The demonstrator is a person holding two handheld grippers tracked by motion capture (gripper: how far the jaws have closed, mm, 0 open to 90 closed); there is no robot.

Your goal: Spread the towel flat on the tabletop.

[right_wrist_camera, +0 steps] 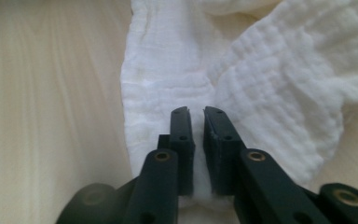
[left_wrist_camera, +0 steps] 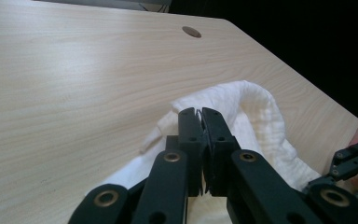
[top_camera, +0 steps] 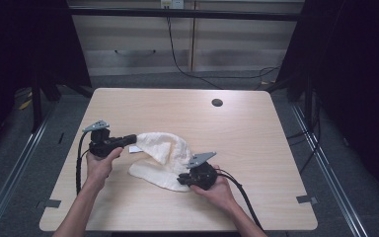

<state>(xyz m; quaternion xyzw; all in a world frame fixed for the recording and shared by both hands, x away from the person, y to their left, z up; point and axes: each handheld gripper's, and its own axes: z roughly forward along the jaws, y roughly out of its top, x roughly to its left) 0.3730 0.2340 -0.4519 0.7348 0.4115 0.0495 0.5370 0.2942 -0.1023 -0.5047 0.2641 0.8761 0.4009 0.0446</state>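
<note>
Light wood table (top_camera: 246, 143) under a dark room, cables trailing along the floor behind it. On your left side, the left gripper (top_camera: 131, 138) has its jaws pinched tight on an edge of the white cloth (top_camera: 165, 158) (you can see a sliver of fabric nipped between the tips in the left gripper view). That cloth sits crumpled mid-table between your hands. Over on the right, your right gripper (top_camera: 181, 179) is clamped on the cloth's near edge, fabric bunched between the jaws.

Black tools (top_camera: 128, 139) (top_camera: 181, 180) — brass rivets, grey three-cornered plates, black cables.
</note>
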